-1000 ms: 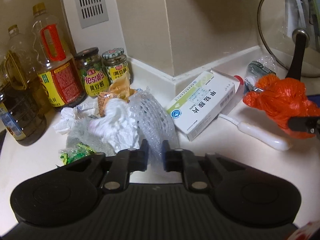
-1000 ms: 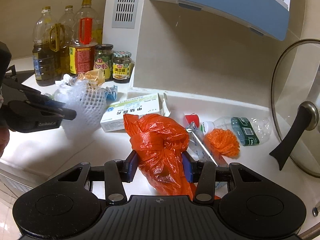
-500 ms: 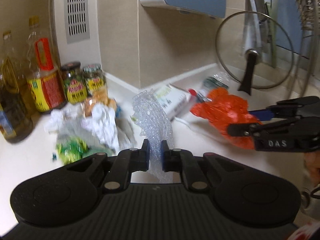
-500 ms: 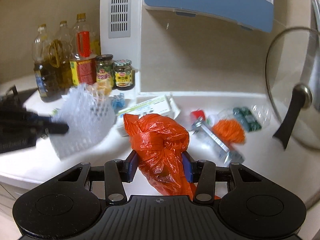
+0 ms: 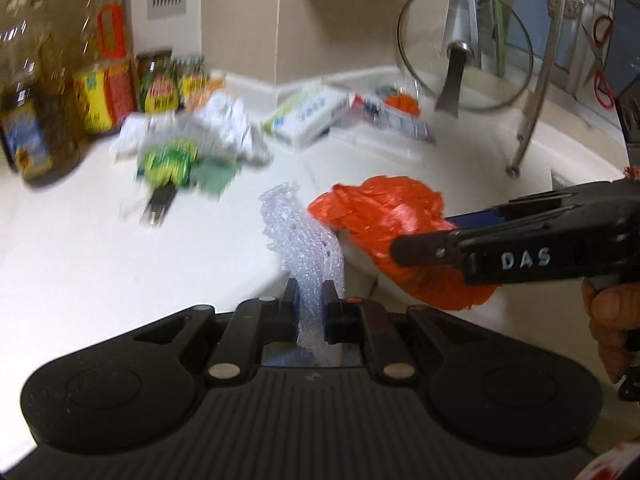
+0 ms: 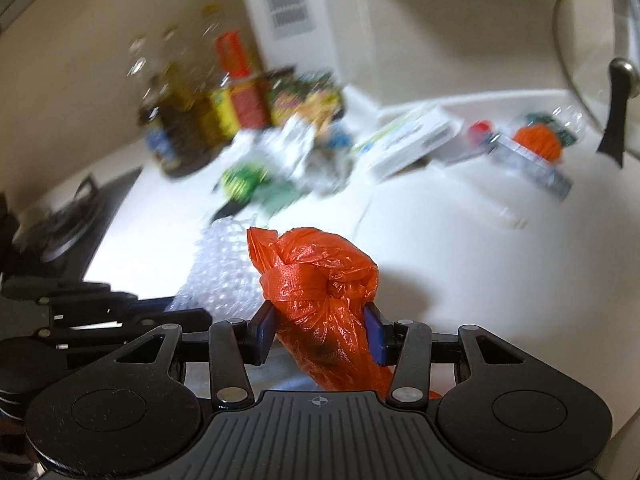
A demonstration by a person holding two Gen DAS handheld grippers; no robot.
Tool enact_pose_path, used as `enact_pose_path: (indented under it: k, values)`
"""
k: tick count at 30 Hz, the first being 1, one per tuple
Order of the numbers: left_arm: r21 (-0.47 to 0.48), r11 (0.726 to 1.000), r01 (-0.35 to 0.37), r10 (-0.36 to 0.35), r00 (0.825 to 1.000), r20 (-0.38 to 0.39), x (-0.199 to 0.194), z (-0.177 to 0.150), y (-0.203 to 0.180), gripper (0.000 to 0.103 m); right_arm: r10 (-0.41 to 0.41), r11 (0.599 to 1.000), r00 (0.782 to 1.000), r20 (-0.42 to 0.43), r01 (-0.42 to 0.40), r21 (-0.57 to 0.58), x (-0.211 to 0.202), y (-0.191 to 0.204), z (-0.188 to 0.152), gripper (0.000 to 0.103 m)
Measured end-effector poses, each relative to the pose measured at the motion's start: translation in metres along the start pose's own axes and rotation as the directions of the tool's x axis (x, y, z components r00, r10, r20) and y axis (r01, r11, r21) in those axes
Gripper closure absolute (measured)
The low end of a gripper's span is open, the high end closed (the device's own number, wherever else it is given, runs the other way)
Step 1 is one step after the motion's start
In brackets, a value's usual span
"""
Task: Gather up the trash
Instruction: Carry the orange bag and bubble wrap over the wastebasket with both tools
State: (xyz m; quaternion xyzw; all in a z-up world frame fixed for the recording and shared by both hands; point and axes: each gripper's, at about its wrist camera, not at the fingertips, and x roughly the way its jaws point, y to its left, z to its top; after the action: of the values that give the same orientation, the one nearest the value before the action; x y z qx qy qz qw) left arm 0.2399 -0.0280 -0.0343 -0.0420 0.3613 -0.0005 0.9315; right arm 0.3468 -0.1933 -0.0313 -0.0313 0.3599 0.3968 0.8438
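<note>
We work over a pale kitchen counter [image 5: 80, 248] that runs back to a tiled wall, and both our grippers hang near its front edge with trash in them. Along the back stand oil bottles [image 5: 108, 80] and sauce jars [image 5: 160, 84], which stay put. A glass pot lid [image 5: 464, 48] leans upright at the far right.

More trash waits between those: crumpled white paper [image 5: 224, 120] with a green wrapper [image 5: 168, 160] beside it, a flat white box [image 5: 308, 108], and a crushed clear bottle [image 6: 560, 124] beside an orange net scrap [image 6: 538, 142] near the lid.

Our right gripper [image 6: 320, 332] is clenched on the knotted orange plastic bag [image 6: 316, 280], its blue pads pressing the bag's waist from both sides. Our left gripper [image 5: 311, 312] is pinched tight on a strip of clear bubble wrap [image 5: 304, 248], which stands up out of the jaws and nearly touches the bag.

The step in hand looks like carrying both pieces away from the counter to wherever the trash goes; no bin shows in either view. To do it well, we keep both grips firm until each piece is over the container. The bubble wrap is light and springy and held by a narrow edge, so we avoid brushing it against the counter edge or the other gripper. We release one hand at a time, checking that the bag does not cling to the pads.
</note>
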Motion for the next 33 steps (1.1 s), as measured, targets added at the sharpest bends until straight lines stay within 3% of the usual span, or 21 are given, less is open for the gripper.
enact_pose_path:
  k: [6,14,18,33]
  values:
    - [-0.035,0.999,0.01,-0.014,0.994,-0.109,0.006,-0.053,0.015,0.094,-0.033,0.999,0.992,-0.119,0.027,-0.047,0.03,0.034,-0.053,0.057]
    - [-0.122,0.993,-0.001,-0.027,0.974,-0.225,0.042,-0.1,0.034,0.094,-0.116,0.99,0.965,-0.234,0.093,-0.104,0.079,0.038,-0.108,0.057]
    - [-0.168,0.986,-0.004,-0.043,0.962,-0.27,0.058,-0.112,0.042,0.094,-0.139,0.986,0.955,-0.262,0.108,-0.129,0.098,0.033,-0.12,0.057]
    - [-0.202,0.979,-0.027,-0.053,0.922,-0.383,0.116,-0.129,0.036,0.094,-0.177,0.976,0.925,-0.337,0.121,-0.18,0.143,0.014,-0.151,0.057]
